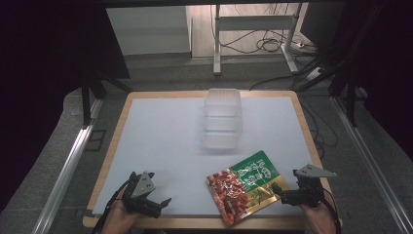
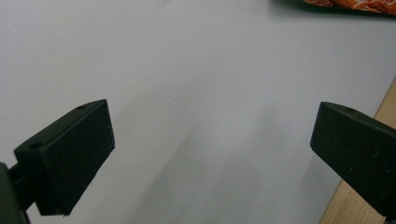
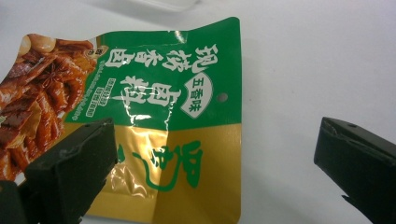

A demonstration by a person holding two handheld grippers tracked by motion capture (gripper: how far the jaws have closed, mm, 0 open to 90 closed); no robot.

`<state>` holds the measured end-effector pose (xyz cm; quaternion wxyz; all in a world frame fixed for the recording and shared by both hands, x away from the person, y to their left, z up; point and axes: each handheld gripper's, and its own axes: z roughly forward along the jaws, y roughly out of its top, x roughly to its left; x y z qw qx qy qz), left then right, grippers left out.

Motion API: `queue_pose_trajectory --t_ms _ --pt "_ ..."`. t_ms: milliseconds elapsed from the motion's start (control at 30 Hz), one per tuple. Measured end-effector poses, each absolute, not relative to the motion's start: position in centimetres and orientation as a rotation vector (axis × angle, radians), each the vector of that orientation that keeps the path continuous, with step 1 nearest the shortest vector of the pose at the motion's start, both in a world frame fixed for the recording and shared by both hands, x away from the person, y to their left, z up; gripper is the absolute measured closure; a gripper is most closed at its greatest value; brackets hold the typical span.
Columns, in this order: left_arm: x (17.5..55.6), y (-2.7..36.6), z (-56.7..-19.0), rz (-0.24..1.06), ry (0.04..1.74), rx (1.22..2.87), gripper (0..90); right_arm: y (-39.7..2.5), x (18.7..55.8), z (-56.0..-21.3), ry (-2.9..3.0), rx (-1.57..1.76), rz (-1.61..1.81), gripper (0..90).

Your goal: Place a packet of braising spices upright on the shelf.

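**Snack pouch waits at the near edge while both tongs stand open**

While the green, gold and red snack pouch [image 1: 245,186] lies flat on the white desk [image 1: 165,141] near the front right edge, the right tongs [image 1: 285,194] hover just beside its gold corner with jaws spread wide and nothing between them. Seen from the right gripper view, the pouch [image 3: 154,116] lies under and beyond the left jaw, so the approach looks aimed at pinching the sealed gold end, which is probably the flattest and easiest part to grip.

Over on the near left, the left tongs [image 1: 157,204] are also fully open and hold nothing; the left gripper view shows bare desk between the jaws, with a sliver of the pouch [image 2: 348,4] at the top edge. That hand seems parked out of the way, ready to steady something if needed.

Behind the pouch, toward the middle of the desk, stands a clear plastic container [image 1: 222,118], apparently a stack of tubs. It looks empty, though its translucent walls make that hard to confirm. It is the likely destination for the pouch.
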<state>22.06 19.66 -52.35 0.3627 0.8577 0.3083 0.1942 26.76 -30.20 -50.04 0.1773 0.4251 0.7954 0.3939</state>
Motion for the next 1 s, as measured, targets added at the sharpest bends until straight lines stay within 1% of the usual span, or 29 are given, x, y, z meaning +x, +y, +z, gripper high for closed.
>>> queue_pose_trajectory --t_ms 733,1000 --pt "22.1 19.5 -52.5 0.492 0.791 2.23 0.0 -28.2 29.4 -51.3 2.39 1.203 1.066 1.1" --pt "22.1 19.4 -52.5 0.493 0.789 2.239 0.0 -27.3 30.2 -51.8 2.465 1.229 1.068 3.0"
